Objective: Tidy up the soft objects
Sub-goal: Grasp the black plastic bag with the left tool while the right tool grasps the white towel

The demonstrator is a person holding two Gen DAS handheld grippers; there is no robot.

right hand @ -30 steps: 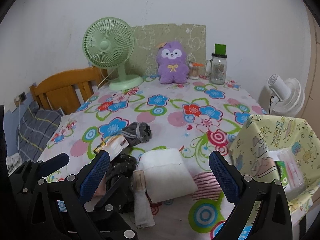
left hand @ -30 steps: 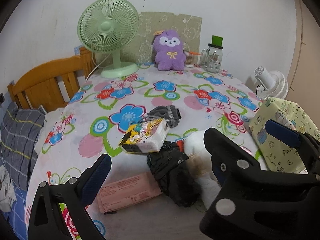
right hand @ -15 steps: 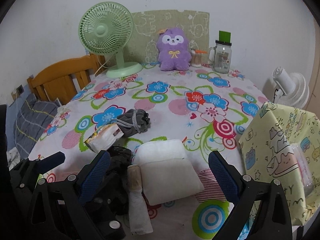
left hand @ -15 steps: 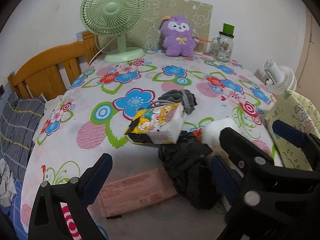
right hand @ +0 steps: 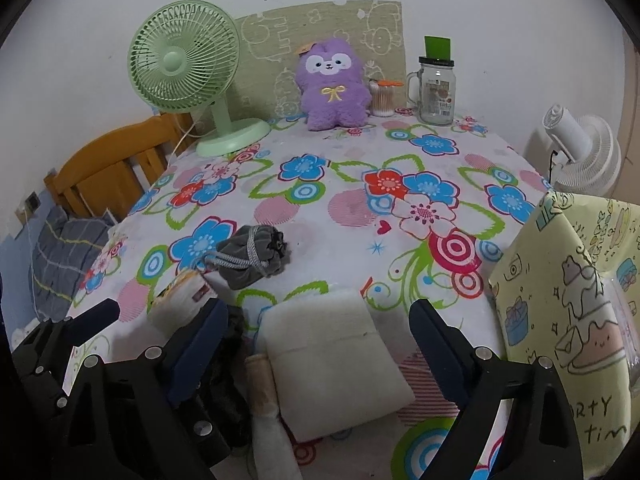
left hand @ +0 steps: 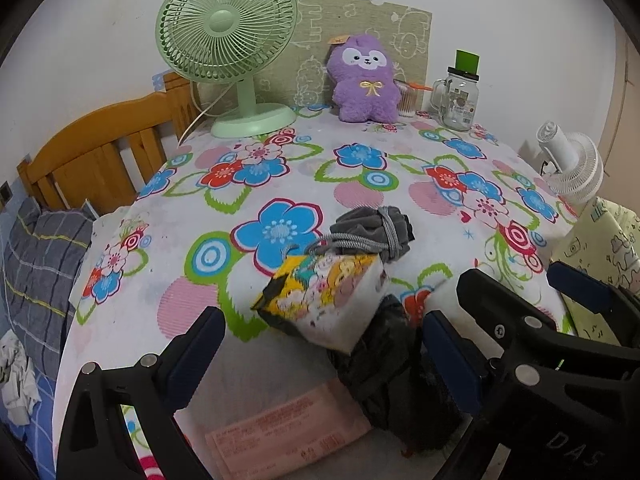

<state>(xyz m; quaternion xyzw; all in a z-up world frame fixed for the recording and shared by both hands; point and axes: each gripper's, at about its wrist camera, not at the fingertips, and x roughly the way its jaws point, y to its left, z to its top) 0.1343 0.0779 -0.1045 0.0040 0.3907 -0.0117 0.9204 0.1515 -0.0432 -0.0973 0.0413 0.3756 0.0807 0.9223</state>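
- My right gripper [right hand: 316,344] hangs over the near edge of the bench [right hand: 352,208]; its jaws stand wide but are closing, and the white folded pad [right hand: 332,360] lies between them with no pad touching it.
- My left gripper [left hand: 320,348] sits just left of it, jaws wide and holding nothing; between them I see the colourful tissue pack [left hand: 328,300] and the black crumpled cloth [left hand: 384,364].
- A pink flat packet [left hand: 288,436] lies at the near edge, under the left gripper.
- A rolled beige-and-white cloth [right hand: 266,404] lies touching the left side of the white folded pad.
- Just beyond the tissue pack sits the grey drawstring pouch [right hand: 252,256], its cord trailing toward the pack.
- On the right, a yellow patterned box [right hand: 568,312] stands at the bench's edge; I cannot make out what is inside.
- The middle of the flowered cloth is bare.
- At the far edge, left to right: a green fan [left hand: 228,40], a purple plush toy [left hand: 366,80] upright against a green board [left hand: 312,48], a small cotton-swab jar [right hand: 382,98], and a glass mug jar [right hand: 436,92].
- Off the bench, a wooden bed frame [left hand: 92,148] is at left and a white fan [right hand: 584,152] at right.
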